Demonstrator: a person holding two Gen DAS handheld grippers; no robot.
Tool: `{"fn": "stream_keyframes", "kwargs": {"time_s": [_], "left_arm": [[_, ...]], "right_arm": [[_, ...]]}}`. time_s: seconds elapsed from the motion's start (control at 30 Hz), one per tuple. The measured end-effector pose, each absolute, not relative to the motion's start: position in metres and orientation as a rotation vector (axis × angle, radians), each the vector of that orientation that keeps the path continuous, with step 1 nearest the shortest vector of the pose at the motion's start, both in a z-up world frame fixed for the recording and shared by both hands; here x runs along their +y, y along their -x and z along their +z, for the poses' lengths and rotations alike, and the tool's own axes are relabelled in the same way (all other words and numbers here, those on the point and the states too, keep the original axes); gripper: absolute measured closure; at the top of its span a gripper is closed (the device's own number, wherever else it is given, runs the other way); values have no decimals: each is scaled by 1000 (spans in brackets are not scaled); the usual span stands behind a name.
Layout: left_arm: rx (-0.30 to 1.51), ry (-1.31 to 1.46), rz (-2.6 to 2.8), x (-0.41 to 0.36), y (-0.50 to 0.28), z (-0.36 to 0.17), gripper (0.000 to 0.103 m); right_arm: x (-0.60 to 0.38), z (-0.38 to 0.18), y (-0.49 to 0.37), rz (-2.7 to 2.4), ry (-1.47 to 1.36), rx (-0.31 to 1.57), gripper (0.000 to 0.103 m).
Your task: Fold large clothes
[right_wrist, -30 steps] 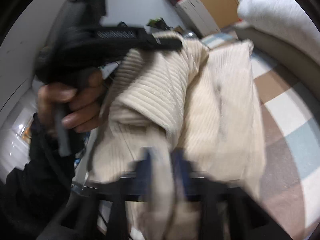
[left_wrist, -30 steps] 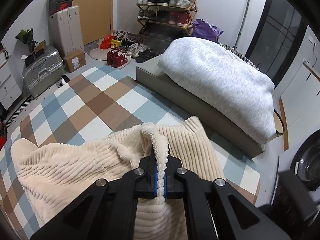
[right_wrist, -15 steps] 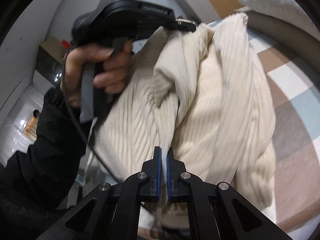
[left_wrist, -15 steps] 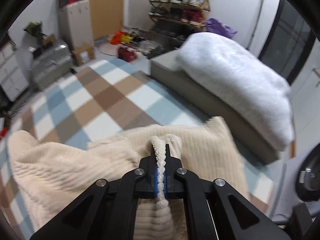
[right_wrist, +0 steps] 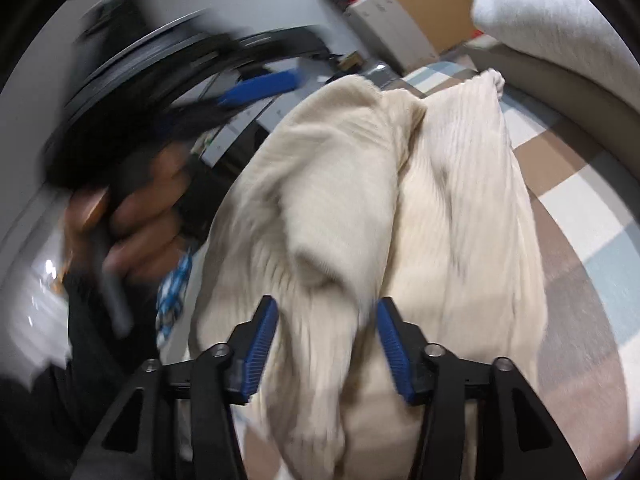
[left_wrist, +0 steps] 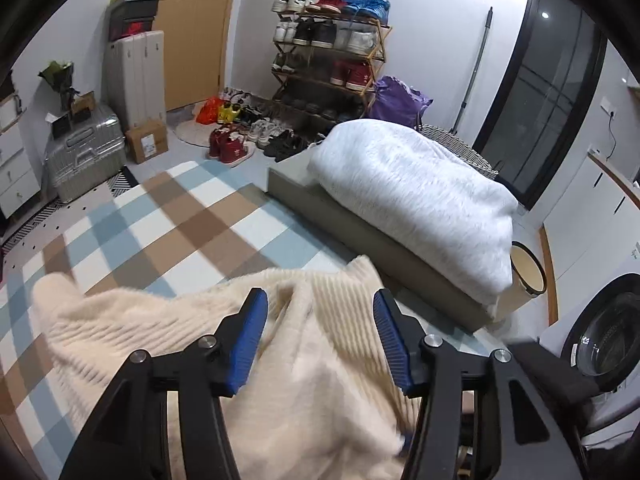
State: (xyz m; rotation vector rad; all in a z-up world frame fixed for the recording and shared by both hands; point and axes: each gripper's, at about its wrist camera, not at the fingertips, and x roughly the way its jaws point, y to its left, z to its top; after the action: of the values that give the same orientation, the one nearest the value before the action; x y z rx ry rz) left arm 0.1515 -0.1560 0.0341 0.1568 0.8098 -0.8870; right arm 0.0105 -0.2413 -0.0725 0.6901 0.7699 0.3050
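A cream ribbed fleece garment (left_wrist: 192, 332) lies in loose folds on the checked rug (left_wrist: 160, 216). In the left wrist view my left gripper (left_wrist: 319, 300) hangs just above it. Its jaws are opening and the blue pads (left_wrist: 248, 344) stand apart from the cloth below. In the right wrist view the same garment (right_wrist: 452, 208) drops in a blurred heap. My right gripper (right_wrist: 325, 306) is over its near edge with jaws opening and cloth lying loose between the pads. A hand (right_wrist: 136, 216) holds the left gripper's blurred handle at the left.
A low grey platform (left_wrist: 360, 224) with a white fluffy blanket (left_wrist: 416, 192) stands right of the rug. Beyond are a shoe rack (left_wrist: 328, 52), shoes on the floor, suitcases (left_wrist: 84, 156) and a cardboard box (left_wrist: 146, 140). A washing machine (left_wrist: 604, 336) sits at far right.
Both grippers were shut on folds of the cream garment; now both stand open and the cloth has dropped onto the rug. The left gripper has lifted away.
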Motion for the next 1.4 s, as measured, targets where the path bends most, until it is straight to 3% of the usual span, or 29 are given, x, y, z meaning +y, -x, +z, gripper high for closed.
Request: {"fn": "stream_keyframes", "kwargs": {"time_s": [0.07,0.1,0.13,0.17,0.27,0.3,0.37,0.5,0.63,0.9,1.27,1.4], "left_arm": [[804,-150,-869,-139,-146,32,54],[804,-149,-855,-132,-145,30,54],[804,-151,-836,-121,-142,27,54],[804,-155,-819,-115,-140,24,54],[801,-152,-771,-92,-134,15,53],[799,-148,-768,-87,-132,14,53],[789,-130,-760,-78,-128,11,39],[804,-171,-744,-81,-126,-4,39],[827,-231,-734,-88,-123,-22,39],[829,-310,-712,-100,-122,-22,33],[1142,-514,-687,-150,-168,-47,30],[1123,-534,-697,-148,-164,-51,27]], "right_arm": [[-249,-78,-25,282,-743,782,47],[-251,-80,-29,276,-758,790,54],[-248,-78,-34,286,-765,794,66],[-245,-69,-34,316,-745,774,86],[-268,-28,-7,443,-715,585,90],[-270,-22,1,466,-715,547,90],[-273,-32,4,426,-719,575,90],[-294,-98,-19,262,-832,805,91],[-286,-78,-17,232,-688,832,81],[-260,-68,-41,175,-629,887,80],[-226,-45,-42,104,-479,959,75],[-224,-31,-36,45,-375,962,59]]}}
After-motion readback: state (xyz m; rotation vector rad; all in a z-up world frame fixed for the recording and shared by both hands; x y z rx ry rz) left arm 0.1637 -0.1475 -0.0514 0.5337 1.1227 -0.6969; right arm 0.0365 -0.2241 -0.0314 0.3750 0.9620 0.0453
